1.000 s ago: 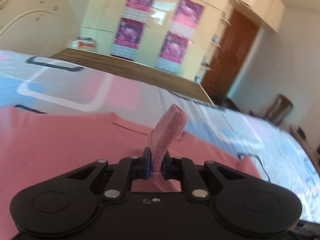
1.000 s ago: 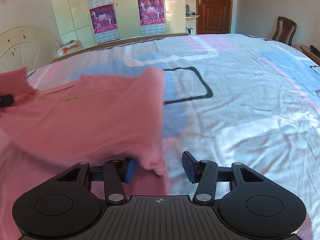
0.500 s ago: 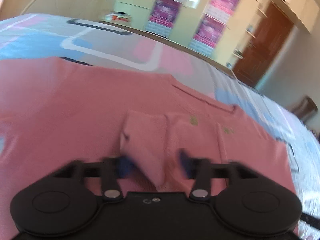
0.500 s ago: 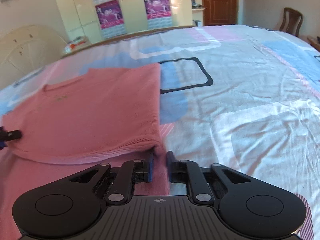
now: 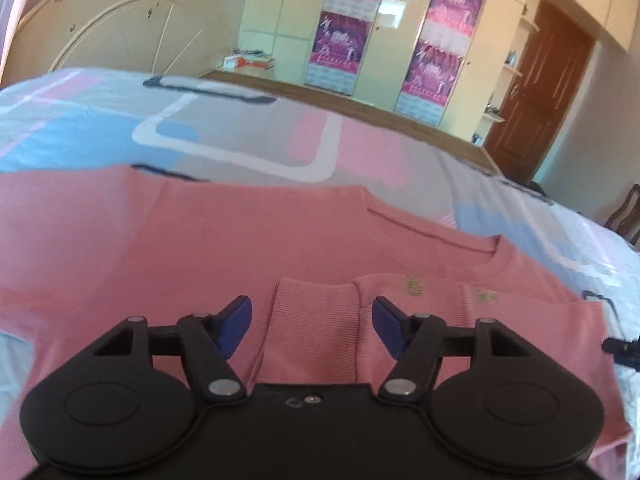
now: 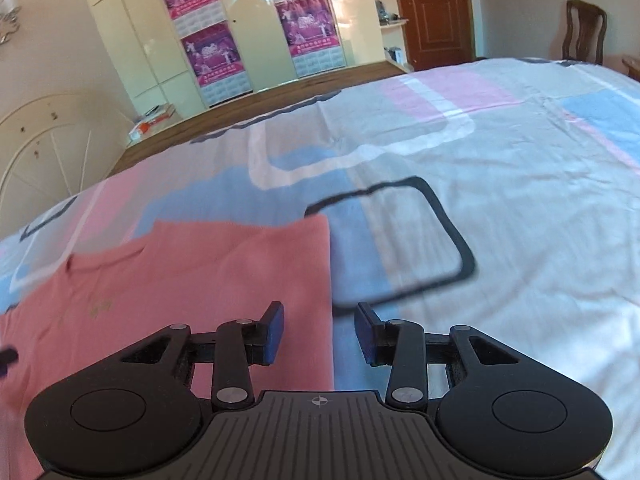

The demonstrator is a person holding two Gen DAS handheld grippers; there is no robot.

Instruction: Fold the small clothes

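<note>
The pink sweater (image 5: 224,240) lies flat on the patterned bedsheet (image 6: 500,208); the left gripper (image 5: 311,326) hangs over it with its jaws apart, gripping nothing, a ribbed cuff (image 5: 314,320) lying between the fingers. Only the left wrist view shows that cuff and the sweater's neckline; the right wrist view alone shows the sweater's straight side edge, where the right gripper (image 6: 319,332) stands with jaws apart, one finger over the sweater, the other over bare bedsheet.
</note>
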